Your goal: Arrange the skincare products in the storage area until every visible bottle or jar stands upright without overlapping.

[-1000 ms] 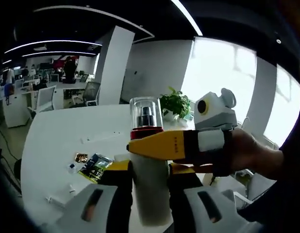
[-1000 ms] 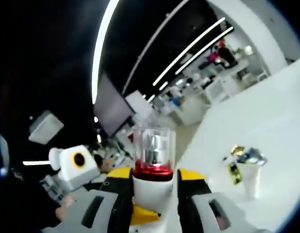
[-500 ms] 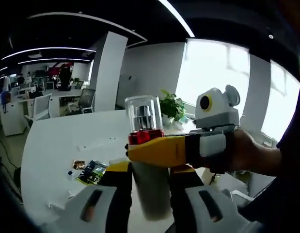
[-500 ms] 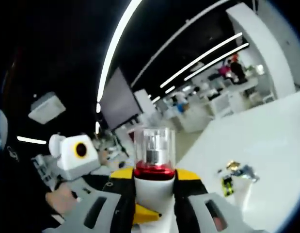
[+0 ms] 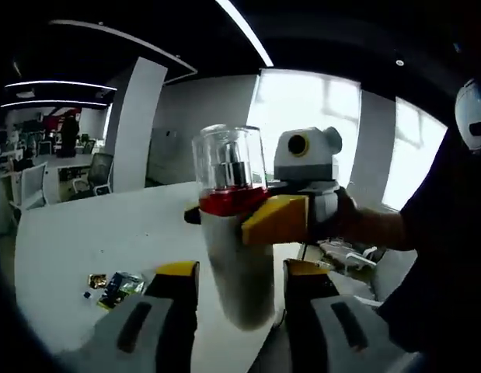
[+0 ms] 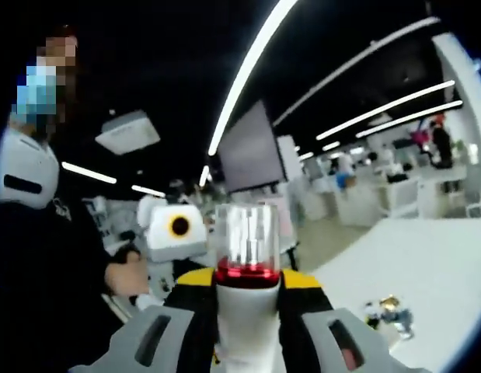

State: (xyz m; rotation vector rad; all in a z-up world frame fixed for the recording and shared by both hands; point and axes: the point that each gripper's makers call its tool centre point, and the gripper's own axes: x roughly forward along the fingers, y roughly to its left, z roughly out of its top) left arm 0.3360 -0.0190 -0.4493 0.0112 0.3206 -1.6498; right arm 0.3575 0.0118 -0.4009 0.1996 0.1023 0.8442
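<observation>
In the left gripper view, a pale bottle (image 5: 238, 264) with a red collar and a clear cap (image 5: 227, 158) stands upright in the air above the white desk (image 5: 92, 233). The left claw (image 5: 238, 284) has its yellow-tipped jaws on either side of the bottle's lower body; the bottle fills the gap between them, but whether the pads press on it I cannot tell. The right claw (image 5: 252, 217) comes in from the right and is clamped across the bottle just below the red collar, one yellow jaw in front and a dark jaw tip showing at the bottle's far left edge. A hand (image 5: 345, 221) holds that gripper. On the desk, well down to the left, lie some small sachets (image 5: 114, 284). An office chair (image 5: 96, 171) stands at the far side of the desk.

In the right gripper view, the same bottle (image 6: 246, 326) rises between the right claw (image 6: 246, 291), whose yellow pads sit tight against its neck under the red collar, with the clear cap (image 6: 248, 237) above them. A person's hand (image 6: 127, 278) on the left gripper shows behind to the left. The sachets (image 6: 389, 312) lie on the desk (image 6: 426, 264) at lower right.
</observation>
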